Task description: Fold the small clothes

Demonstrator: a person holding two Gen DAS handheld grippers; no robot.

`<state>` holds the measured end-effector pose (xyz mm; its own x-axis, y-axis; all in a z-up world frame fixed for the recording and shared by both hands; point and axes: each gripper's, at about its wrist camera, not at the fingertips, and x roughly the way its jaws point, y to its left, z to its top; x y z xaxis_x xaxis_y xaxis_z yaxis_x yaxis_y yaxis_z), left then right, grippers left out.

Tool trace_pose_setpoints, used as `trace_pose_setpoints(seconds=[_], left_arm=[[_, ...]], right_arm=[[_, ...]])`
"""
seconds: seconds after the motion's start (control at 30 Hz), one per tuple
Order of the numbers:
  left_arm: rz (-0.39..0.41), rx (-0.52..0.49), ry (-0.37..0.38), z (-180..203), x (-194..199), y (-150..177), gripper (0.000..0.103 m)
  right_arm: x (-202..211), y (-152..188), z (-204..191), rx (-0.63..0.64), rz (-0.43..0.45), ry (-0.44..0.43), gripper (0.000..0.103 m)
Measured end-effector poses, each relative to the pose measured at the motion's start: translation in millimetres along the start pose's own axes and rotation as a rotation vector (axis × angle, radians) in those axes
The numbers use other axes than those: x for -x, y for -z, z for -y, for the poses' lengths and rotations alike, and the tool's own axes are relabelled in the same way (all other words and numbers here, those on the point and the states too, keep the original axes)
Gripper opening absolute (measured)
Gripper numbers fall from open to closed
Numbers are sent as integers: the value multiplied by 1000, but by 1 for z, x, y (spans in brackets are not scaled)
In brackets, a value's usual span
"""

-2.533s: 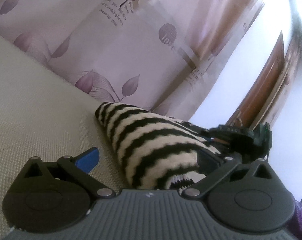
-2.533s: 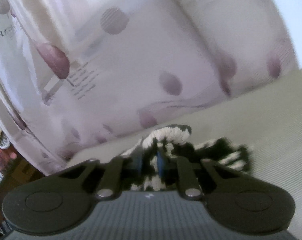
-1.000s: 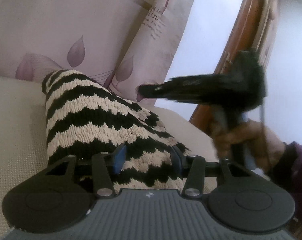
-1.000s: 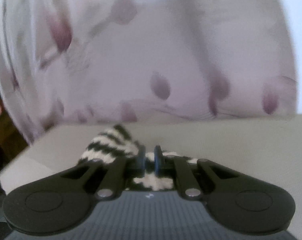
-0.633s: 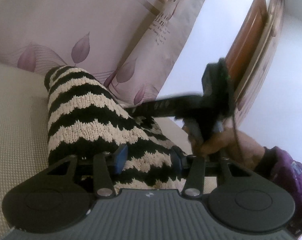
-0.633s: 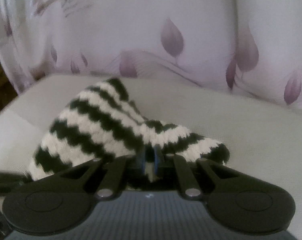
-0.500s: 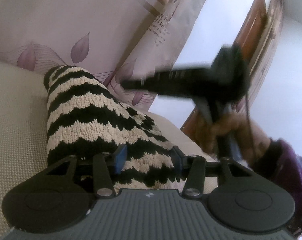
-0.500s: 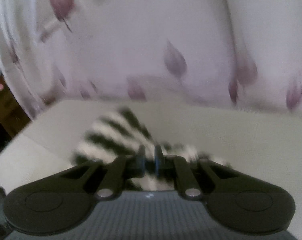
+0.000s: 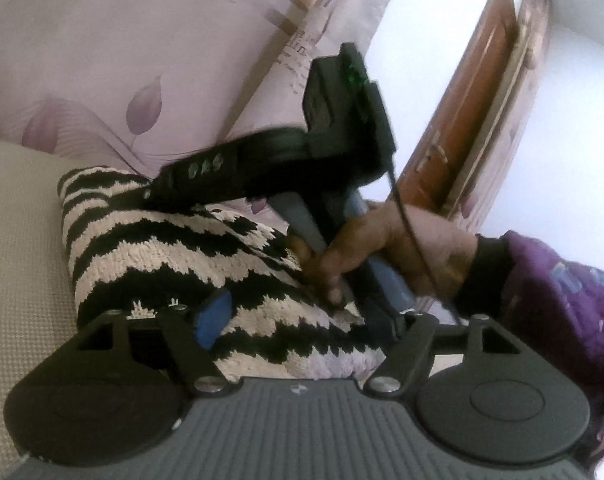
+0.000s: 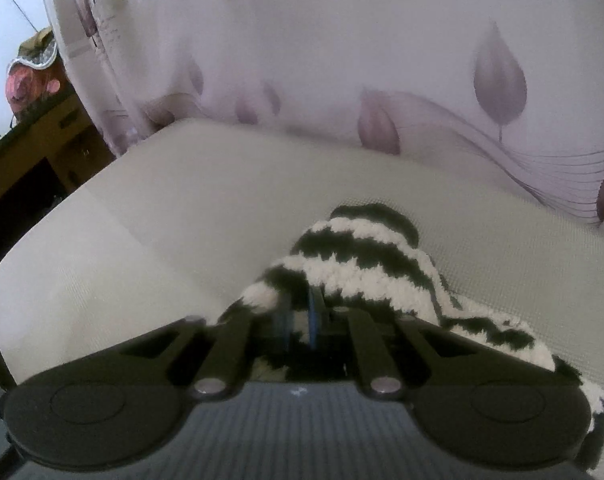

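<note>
The left hand-held gripper was opening, its pads clear of the striped knit garment lying on the beige cushion. The right hand-held gripper, clenched on a garment edge, had swung across; the fold appeared underway

The black-and-cream zigzag knitted garment is partly hidden behind the blurred right gripper (its jaws unseen here).

Light: soft daylight glowing through the curtain.
Blur: right gripper smeared below curtain.
Edges: fisheye-bent, dark corners.
</note>
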<state>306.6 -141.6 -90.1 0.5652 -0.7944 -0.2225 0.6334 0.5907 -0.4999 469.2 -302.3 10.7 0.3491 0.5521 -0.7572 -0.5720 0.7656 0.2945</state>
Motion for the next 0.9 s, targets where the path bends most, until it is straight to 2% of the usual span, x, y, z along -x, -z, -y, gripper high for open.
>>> trace_pose_setpoints(seconds=[0.07, 0.13, 0.2, 0.27, 0.43, 0.5, 0.57, 0.6, 0.63, 0.7, 0.77, 0.83, 0.9], left_arm=[[-4, -5, 3, 0, -1, 1, 74], [-3, -8, 3, 0, -3, 1, 75], [-2, -9, 7, 0, -3, 0, 76], [-1, -16, 7, 1, -3, 0, 78], [4, -24, 14, 2, -5, 1, 81], [3, -14, 28, 0, -6, 2, 81], [5, -26, 21, 1, -6, 3, 82], [13, -30, 17, 2, -4, 2, 84], [19, -28, 18, 2, -2, 2, 86], [25, -6, 30, 2, 0, 4, 89], [37, 2, 28, 3, 4, 6, 91], [44, -5, 21, 7, 5, 8, 93], [47, -14, 17, 9, 6, 8, 95]], right_arm=[[13, 1, 11, -58, 47, -42, 9], [45, 10, 22, -133, 163, -92, 11], [84, 29, 30, -182, 262, -87, 11], [113, 51, 29, -175, 296, -64, 11], [137, 110, 18, -88, 167, 34, 10], [131, 133, 1, 42, 84, 149, 10], [139, 147, -6, 100, 103, 221, 10], [148, 149, -3, 49, 130, 230, 12], [158, 150, 4, -30, 173, 216, 13], [182, 161, 24, -211, 281, 74, 13], [197, 172, 34, -312, 335, 29, 14], [199, 179, 38, -338, 341, -28, 15], [195, 180, 30, -296, 300, -2, 18]])
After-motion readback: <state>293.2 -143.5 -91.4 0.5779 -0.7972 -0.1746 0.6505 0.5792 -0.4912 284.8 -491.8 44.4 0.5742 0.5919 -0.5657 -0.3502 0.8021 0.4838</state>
